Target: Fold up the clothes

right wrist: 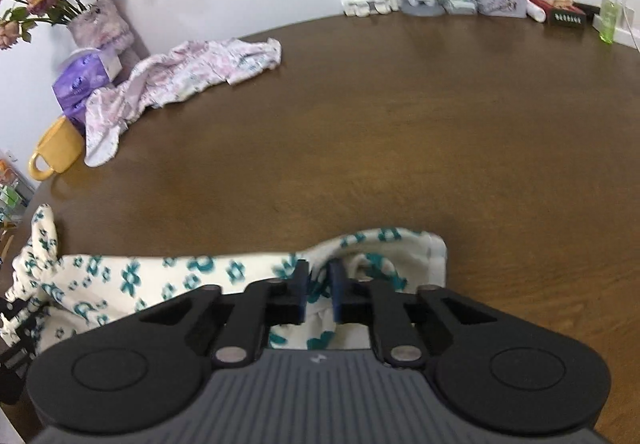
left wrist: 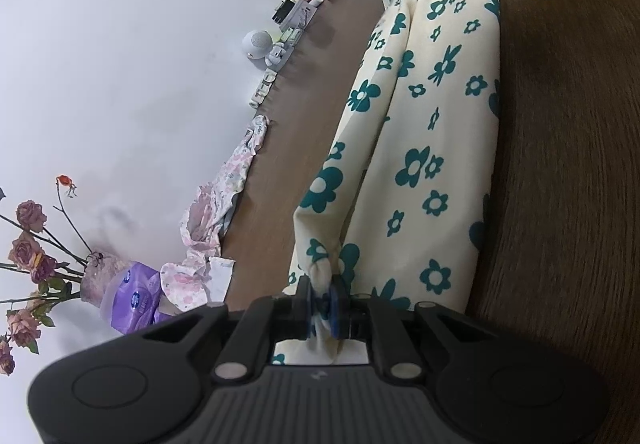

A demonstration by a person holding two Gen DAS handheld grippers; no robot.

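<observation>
The cream garment [left wrist: 444, 132] with teal flowers lies stretched in a long band across the brown table [right wrist: 400, 116], doubled lengthwise by the look of it – a soft ridge runs down its length – so I judge one fold made and the shortening folds left to do. The left gripper [left wrist: 325, 304] has its fingers pressed together on a bunched end of the cloth, which twists into a knot-like wad between the blue pads. The right gripper [right wrist: 319, 294] sits at the opposite end; its fingers stand only narrowly apart with cloth between them, and the pads look to be pinching it, though blur keeps me from being sure of the contact. A second garment [right wrist: 188, 76], pink-patterned, lies crumpled and untouched near the wall, so the task looks well short of halfway. The left view alone shows the whole length of the cream garment, with the dark right gripper at its far end – and how the band narrows toward each held end. The right view alone shows the yellow mug [right wrist: 56, 152] beside the pink garment, the open stretch of table ahead where a fold could land, and the rounded, turned-over look of the cloth's right end. Both views show the vase of dried roses [right wrist: 100, 24], the purple tissue pack [left wrist: 136, 300] and the clutter of small boxes along the wall.
</observation>
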